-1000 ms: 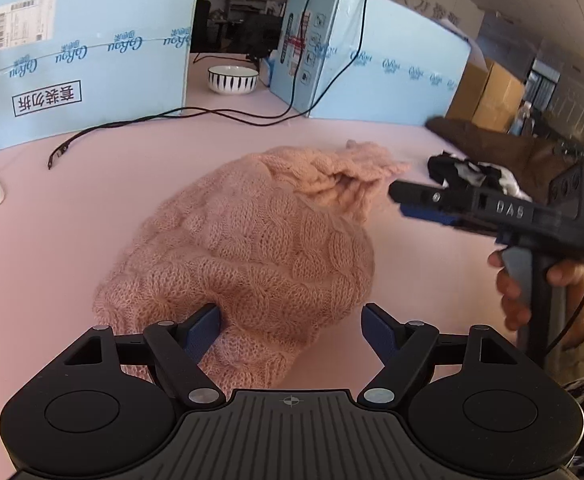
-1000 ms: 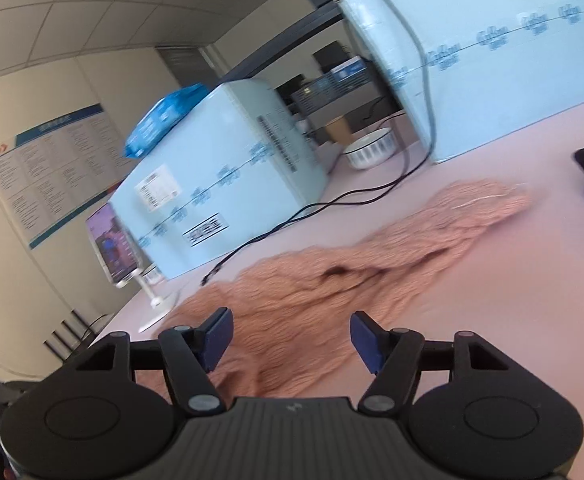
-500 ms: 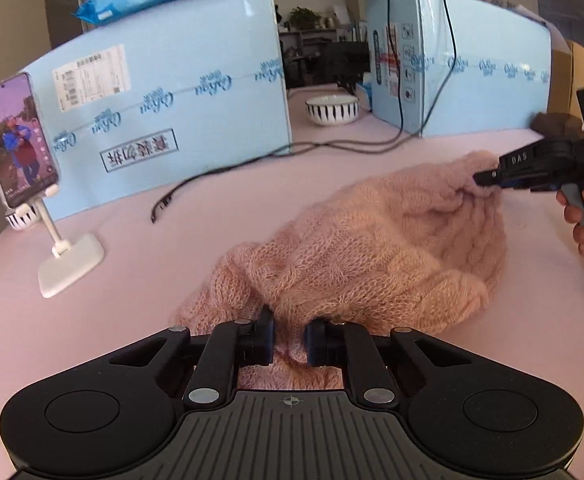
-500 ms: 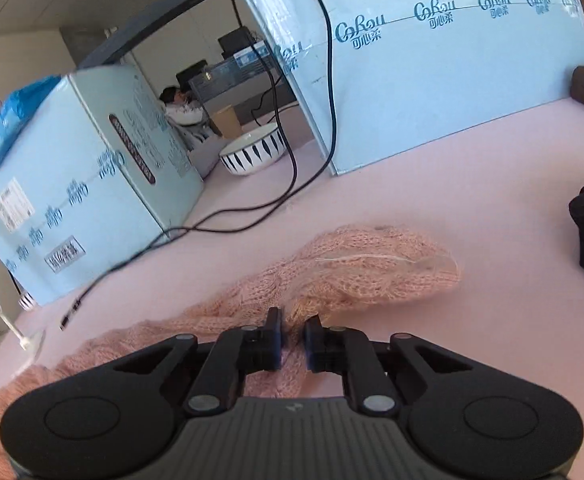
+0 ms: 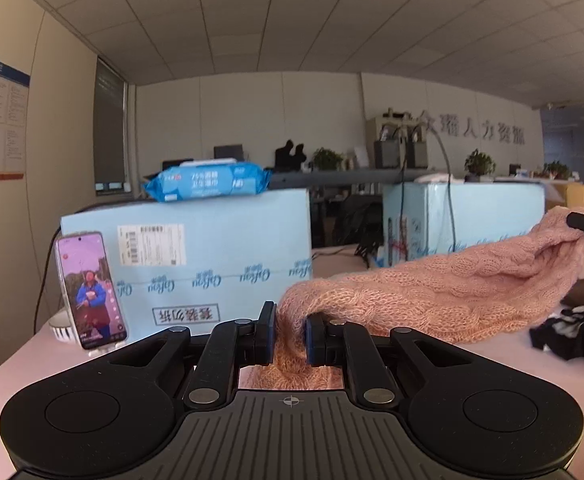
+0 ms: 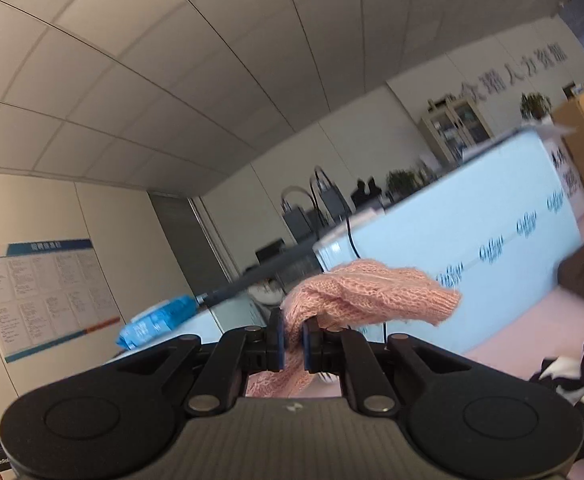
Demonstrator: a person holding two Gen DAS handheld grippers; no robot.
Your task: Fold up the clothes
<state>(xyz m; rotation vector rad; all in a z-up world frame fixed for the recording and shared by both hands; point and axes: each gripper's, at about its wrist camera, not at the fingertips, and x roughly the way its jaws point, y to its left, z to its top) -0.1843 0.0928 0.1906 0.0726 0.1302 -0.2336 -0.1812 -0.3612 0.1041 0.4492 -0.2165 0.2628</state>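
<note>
Left gripper jaws pinched on one end of the pink knit sweater; right gripper jaws pinched on the other. Sweater hangs stretched between them, above the pink desk. Phone and blue boxes line the desk's far edge.

The pink sweater is a fuzzy, loose cable knit, soft and matt. Each hand-held gripper, left and right, is matt black plastic with ribbed housing, dull metal rivets and blue pads. The counter looks smooth, matt pink. The blue boxes are smooth cardboard; the wipes pack is glossy plastic film.
</note>
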